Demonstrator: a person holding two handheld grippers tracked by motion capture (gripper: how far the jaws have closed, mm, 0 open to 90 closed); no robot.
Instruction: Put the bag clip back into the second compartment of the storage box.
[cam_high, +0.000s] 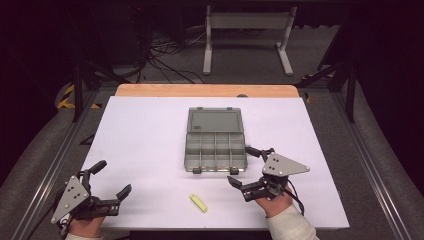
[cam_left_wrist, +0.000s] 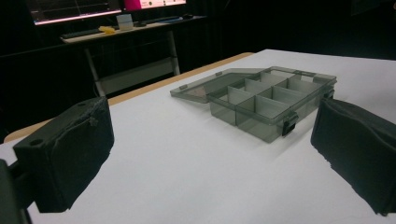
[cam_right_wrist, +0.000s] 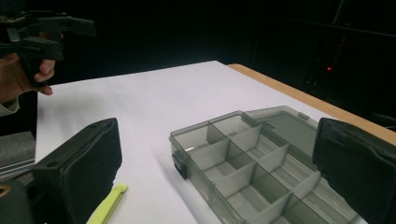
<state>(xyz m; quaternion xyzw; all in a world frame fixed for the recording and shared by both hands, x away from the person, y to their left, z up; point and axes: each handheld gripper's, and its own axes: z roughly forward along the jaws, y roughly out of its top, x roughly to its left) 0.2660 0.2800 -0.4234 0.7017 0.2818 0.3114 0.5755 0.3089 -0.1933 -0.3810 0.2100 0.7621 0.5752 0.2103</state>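
Organizer box (cam_high: 215, 145) of smoky grey plastic lies open in the middle of the white tabletop (cam_high: 145, 135), its lid folded flat toward the far wooden edge and its compartments empty.

The right tool (cam_high: 247, 167) stands with its jaws wide apart and holds nothing. It is just beside the box's near right corner, and the farther jaw tip is close to the box's right wall; I cannot tell if it touches. In the right gripper view the box (cam_right_wrist: 252, 163) lies between the two black jaws.

The left tool (cam_high: 111, 177) is also spread open and empty, near the tabletop's near left corner, well apart from the box.

Between the two tools, near the front edge, a small yellow-green strip (cam_high: 198, 202) lies flat on the tabletop, apart from the box.
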